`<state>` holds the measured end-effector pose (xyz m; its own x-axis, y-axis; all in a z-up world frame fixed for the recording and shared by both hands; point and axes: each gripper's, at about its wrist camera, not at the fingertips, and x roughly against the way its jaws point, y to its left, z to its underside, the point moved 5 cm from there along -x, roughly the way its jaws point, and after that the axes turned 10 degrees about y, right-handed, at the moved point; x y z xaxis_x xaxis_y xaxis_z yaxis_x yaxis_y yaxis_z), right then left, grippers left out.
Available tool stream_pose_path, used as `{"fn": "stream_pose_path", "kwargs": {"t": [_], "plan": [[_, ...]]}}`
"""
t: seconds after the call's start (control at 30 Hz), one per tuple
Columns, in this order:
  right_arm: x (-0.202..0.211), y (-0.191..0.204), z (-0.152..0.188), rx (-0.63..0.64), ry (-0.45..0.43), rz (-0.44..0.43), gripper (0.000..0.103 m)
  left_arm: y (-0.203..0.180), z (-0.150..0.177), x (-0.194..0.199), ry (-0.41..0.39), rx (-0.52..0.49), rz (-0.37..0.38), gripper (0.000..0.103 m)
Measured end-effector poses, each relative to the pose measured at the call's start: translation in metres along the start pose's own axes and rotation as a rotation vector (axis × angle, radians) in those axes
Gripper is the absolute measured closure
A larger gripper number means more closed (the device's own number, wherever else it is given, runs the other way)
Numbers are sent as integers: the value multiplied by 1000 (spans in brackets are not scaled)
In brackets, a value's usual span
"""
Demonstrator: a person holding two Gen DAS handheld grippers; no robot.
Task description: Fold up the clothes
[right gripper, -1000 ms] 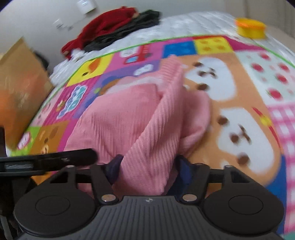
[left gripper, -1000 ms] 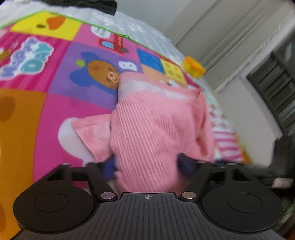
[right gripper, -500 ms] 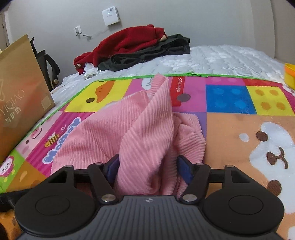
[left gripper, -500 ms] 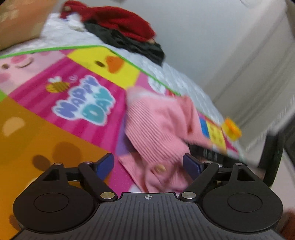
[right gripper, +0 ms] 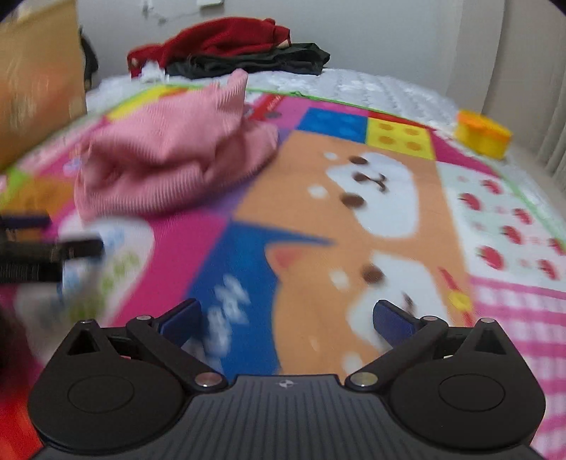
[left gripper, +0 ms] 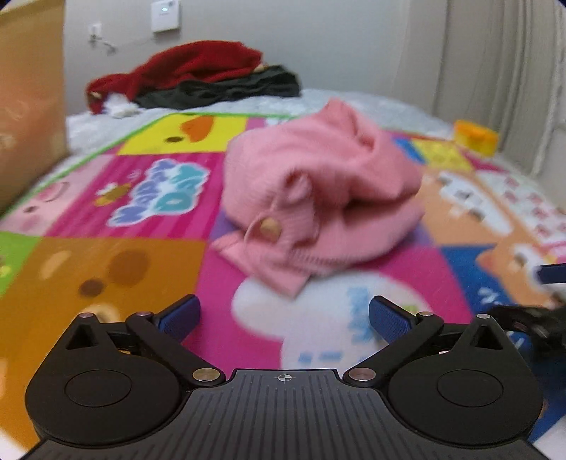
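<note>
Item 1: pink garment [left gripper: 318,198], ribbed knit, 1 tan button [left gripper: 269,224] showing. It lies in a loose mound at centre frame in the left wrist view and at upper left in the right wrist view [right gripper: 169,155], resting on the play mat, held by nothing. A peak of cloth stands up at its top; the shape reads as bunched rather than flat, so the fold appears unfinished or the piece merely set down.

Item 2: left gripper [left gripper: 282,318], lower centre of its view, blue pads spread wide apart with only mat between them. It sits short of the garment, not touching; judged free for a fresh grasp on an edge.

Item 3: right gripper [right gripper: 286,320], lower centre of its view, fingers likewise spread, nothing between them. The garment lies well apart, up and left. The other tool's dark body shows blurred at the left edge.

Item 4: play mat [left gripper: 106,269], patchwork of bright cartoon panels, green border, spread over a white quilted mattress [right gripper: 371,88].

Item 5: red garment [left gripper: 198,67] and dark garment [left gripper: 226,88], heaped at upper centre on the mattress, probably awaiting folding.

Item 6: yellow-orange container [right gripper: 483,134], upper right, at the mat's edge.

Item 7: cardboard box [left gripper: 32,102], upper left. Grey wall behind with 1 white wall unit [left gripper: 164,16]; curtain [left gripper: 513,70] at right. Both views are motion-blurred.
</note>
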<state>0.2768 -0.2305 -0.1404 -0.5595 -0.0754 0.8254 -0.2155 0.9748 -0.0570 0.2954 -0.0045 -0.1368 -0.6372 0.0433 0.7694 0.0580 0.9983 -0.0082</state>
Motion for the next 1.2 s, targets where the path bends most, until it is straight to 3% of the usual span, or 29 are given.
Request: {"fn": "stream_pose_path", "kwargs": {"t": [0.13,0.27,0.47,0.6,0.77,1.2], "plan": [[-4,-2,2,-55,-15,4,0,-5,13,7,-28,71,-56,0],[-5,0,4,-18,-75,14,0,-14,15,6,-33,16,-130,0],[-7,-5,4,-14,-98,-31,0,-5,17,7,-30,65,-69,0],[-16,-5,-8,1,-105,-32,0,-8,18,6,-29,55,-80,0],[-22,-9,-11,-21,-131,-69,0,-5,20,9,-29,83,-37,0],[-19,-6,-11,-10,-137,-50,0,-15,22,10,-27,35,-83,0]]}}
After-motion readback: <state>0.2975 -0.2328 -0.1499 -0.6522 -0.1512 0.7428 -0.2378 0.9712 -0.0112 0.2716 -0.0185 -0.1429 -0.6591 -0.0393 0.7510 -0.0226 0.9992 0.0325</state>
